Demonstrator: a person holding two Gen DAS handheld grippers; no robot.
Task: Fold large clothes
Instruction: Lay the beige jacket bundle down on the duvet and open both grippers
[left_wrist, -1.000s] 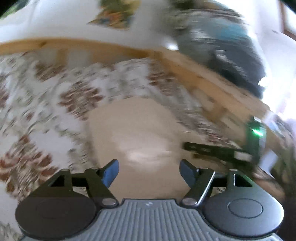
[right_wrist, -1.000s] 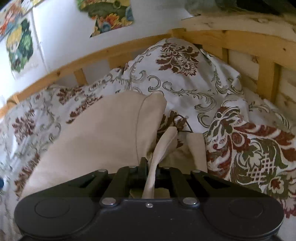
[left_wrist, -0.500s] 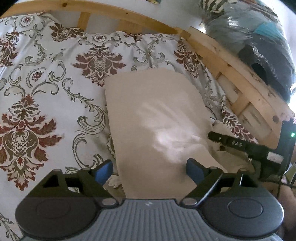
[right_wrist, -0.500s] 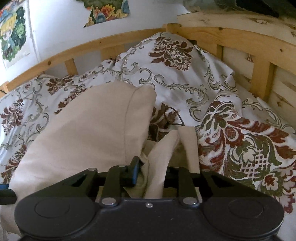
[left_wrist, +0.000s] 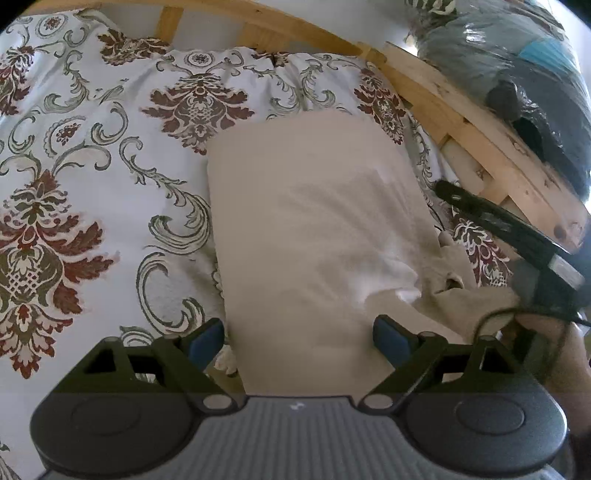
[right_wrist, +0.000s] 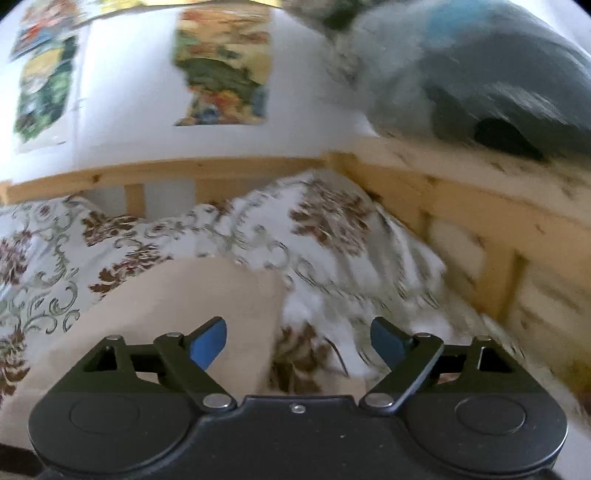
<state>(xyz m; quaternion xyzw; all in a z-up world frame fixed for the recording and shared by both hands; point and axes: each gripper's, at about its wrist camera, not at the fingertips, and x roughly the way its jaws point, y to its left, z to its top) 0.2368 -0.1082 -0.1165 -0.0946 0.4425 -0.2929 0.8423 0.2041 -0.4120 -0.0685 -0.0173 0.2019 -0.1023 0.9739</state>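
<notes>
While beige garment (left_wrist: 317, 229) lies folded on bed (left_wrist: 92, 177), left hand-held gripper (left_wrist: 299, 338) tilts down above it, jaws spread; right hand-held gripper (right_wrist: 299, 338) opening, nothing between. No legible writing.

The left hand-held gripper (left_wrist: 297, 338) is pointing steeply downward, its blue-padded fingers (left_wrist: 205, 339) standing wide apart and gripping nothing. The right hand-held gripper (right_wrist: 298, 338) is tilting only slightly downward — its jaws are opening, with nothing pressed between them. To the left gripper's right, the person's hand (left_wrist: 554, 343) is showing.
</notes>
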